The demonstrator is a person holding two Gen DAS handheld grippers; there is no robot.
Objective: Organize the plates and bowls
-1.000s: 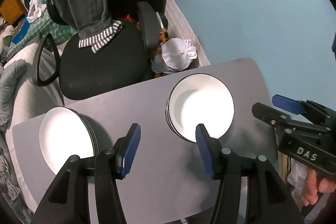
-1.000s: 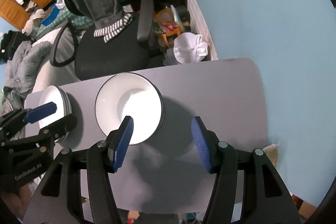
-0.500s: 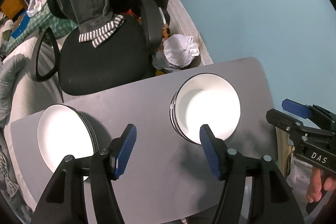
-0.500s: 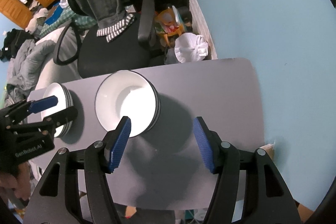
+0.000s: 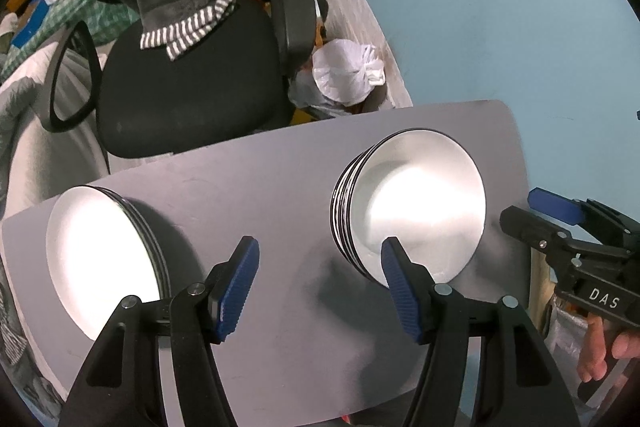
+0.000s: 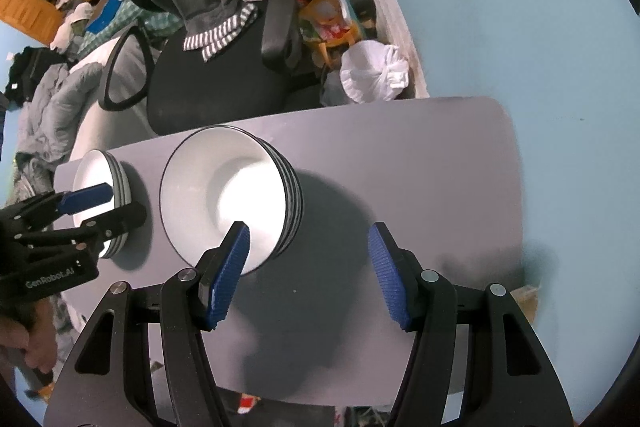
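Observation:
On the grey table (image 5: 280,187) stand two stacks of white, dark-rimmed dishes. Flat plates (image 5: 100,255) are at the left and deeper bowls (image 5: 416,211) at the right. My left gripper (image 5: 320,247) hangs open above the bare strip between the stacks, its right pad just in front of the bowls' near rim, gripping nothing. In the right wrist view the bowls (image 6: 224,187) lie under the left pad of my open, empty right gripper (image 6: 308,231), with the plates (image 6: 100,167) further left. Each view shows the other gripper from the side: the right gripper (image 5: 518,205) and the left gripper (image 6: 128,203).
Behind the table stands a black office chair (image 5: 180,87) with a grey garment draped over it. A tied white bag (image 5: 344,71) sits on the floor by the blue wall (image 5: 500,7). The table's right part (image 6: 420,167) is bare. A hand (image 5: 600,351) holds the right gripper.
Both grippers have sunk closer to the table, so the stacks look larger. The left jaws stand wider apart than before. The dishes have not moved.

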